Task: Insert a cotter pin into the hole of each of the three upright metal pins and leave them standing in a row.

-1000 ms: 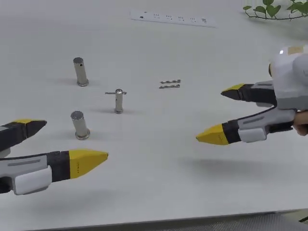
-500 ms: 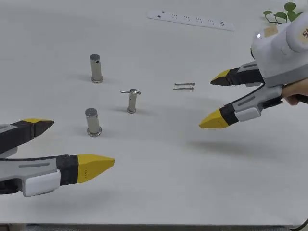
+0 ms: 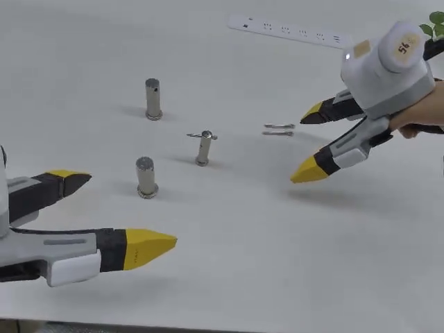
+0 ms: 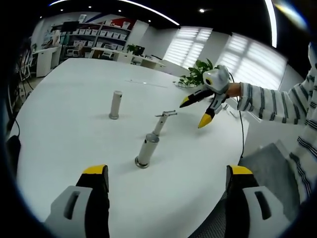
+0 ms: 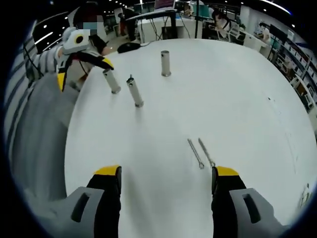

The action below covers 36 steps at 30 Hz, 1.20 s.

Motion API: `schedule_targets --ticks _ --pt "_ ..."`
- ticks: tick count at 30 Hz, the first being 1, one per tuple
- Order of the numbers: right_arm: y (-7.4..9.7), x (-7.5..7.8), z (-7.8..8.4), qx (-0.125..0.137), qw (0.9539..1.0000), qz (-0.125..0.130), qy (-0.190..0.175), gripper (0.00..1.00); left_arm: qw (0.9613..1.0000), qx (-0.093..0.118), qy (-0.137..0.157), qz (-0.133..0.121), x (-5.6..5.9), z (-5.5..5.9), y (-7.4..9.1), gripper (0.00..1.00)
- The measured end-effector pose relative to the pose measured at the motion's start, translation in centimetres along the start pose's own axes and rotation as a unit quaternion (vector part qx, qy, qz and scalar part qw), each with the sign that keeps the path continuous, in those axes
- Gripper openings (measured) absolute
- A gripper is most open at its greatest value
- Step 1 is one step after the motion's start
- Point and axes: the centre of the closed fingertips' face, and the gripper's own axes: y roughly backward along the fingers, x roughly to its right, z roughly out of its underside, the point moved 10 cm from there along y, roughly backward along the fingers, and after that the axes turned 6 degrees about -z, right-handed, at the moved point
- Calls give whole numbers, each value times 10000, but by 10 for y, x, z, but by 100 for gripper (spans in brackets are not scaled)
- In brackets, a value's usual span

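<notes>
left tongs (image 3: 130, 210) wide | right tongs (image 3: 299, 149) wide, sticker (image 3: 404, 47) reads "56" | middle pin (image 3: 203, 148) has cotter pin (image 3: 199, 135)

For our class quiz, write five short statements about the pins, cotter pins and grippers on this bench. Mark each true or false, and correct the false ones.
1. Three metal pins stand upright on the table: the far pin, the middle pin and the near pin. True.
2. Every metal pin already carries a cotter pin. False: only the middle pin has one through its hole.
3. Two loose cotter pins lie side by side on the table. True.
4. The right gripper is shut on a cotter pin. False: its jaws are open and hold nothing.
5. The left gripper is open and holds nothing. True.
</notes>
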Motion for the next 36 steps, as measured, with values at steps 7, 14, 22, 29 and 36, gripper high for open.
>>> schedule_targets --ticks 7,14,22,29,36 --pt "-7 8 -5 11 9998 -14 206 62 10000 -40 72 -21 -4 1 -1 96" --pt "-16 15 -6 -276 9991 -64 311 57 9998 -33 154 -129 -9 2 0 94" --pt "-20 22 -8 -397 9988 -124 271 50 9997 -74 178 -165 -12 4 3 93" --pt "-22 25 -7 -544 9981 -120 282 46 9991 -11 344 -232 -15 4 4 91" --pt "-22 27 -9 -692 9968 -65 387 41 9991 -64 327 -278 -17 6 3 90"
